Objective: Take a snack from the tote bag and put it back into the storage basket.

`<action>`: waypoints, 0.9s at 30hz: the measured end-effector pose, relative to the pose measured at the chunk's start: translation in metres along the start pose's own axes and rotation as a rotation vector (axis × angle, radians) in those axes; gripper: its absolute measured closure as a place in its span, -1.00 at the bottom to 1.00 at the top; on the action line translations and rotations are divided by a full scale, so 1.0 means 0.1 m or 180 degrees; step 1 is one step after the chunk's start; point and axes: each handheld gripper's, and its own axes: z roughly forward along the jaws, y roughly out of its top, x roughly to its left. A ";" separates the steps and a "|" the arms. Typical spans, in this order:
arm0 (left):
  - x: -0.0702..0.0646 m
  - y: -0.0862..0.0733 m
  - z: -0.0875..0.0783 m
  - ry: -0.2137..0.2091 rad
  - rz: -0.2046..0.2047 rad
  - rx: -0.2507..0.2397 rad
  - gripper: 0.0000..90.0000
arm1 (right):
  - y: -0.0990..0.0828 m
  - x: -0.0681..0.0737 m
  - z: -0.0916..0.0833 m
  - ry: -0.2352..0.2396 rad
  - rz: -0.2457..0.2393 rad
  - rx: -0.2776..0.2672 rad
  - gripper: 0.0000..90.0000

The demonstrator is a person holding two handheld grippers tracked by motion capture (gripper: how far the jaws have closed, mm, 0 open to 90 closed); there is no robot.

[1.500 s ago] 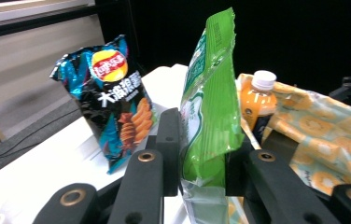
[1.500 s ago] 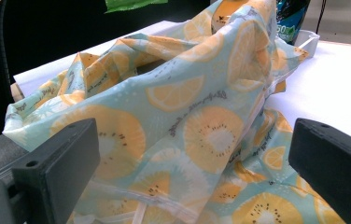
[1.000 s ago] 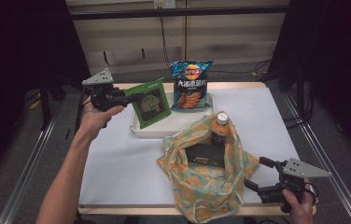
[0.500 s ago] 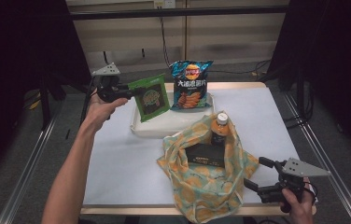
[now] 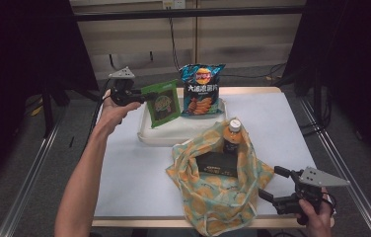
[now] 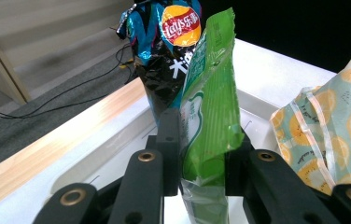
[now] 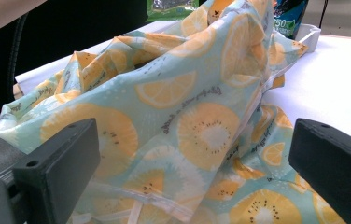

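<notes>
The left gripper [image 5: 141,96], in the upper left of the high view, is clenched on the edge of a green snack bag [image 5: 163,103], holding it upright over the white tray [image 5: 173,136], just left of the blue Lay's chip bag [image 5: 202,91]. The right gripper [image 5: 272,185], at lower right, has its jaws released, wide apart beside the lemon-print cloth bag [image 5: 218,197], not gripping it.

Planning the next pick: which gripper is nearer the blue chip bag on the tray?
Left. The left gripper holds the green snack bag right beside the blue chip bag; the right gripper sits at the table's near edge by the fruit-print bag.
</notes>
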 end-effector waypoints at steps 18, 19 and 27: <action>0.18 -0.13 0.21 0.0222 -0.0159 0.0044 0.66 | 0.00 -0.01 0.00 0.0016 -0.0003 0.0031 -0.97; 0.19 -0.15 0.22 0.0220 -0.0189 0.0050 0.66 | 0.00 -0.01 0.01 0.0018 -0.0004 0.0032 -0.97; 0.29 -0.22 0.33 0.0216 -0.0236 0.0079 0.66 | 0.00 -0.02 0.00 0.0013 0.0010 0.0054 -0.96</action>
